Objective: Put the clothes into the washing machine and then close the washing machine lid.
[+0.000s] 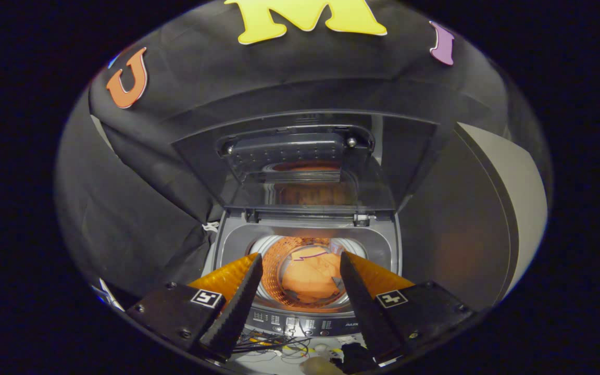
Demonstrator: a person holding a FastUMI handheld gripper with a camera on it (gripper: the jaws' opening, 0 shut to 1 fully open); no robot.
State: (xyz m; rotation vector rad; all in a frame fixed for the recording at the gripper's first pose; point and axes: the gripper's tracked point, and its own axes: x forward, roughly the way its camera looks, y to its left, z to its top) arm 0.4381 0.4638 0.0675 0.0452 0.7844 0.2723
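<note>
A small top-loading washing machine [383, 245] stands just ahead of my fingers. Its tinted see-through lid [305, 166] is raised upright at the back. Down in the perforated drum [274, 271] lies an orange garment [310, 276], seen between and beyond my fingertips. My gripper [301, 260] hovers above the machine's front edge, open, with nothing between its fingers. The control panel [305, 325] runs along the front edge of the machine, below the gap between the fingers.
Black cloth hangs to the left of and behind the machine. A pale grey panel [513, 198] stands to the right of it. A tangle of thin cables [269, 346] lies in front of the control panel.
</note>
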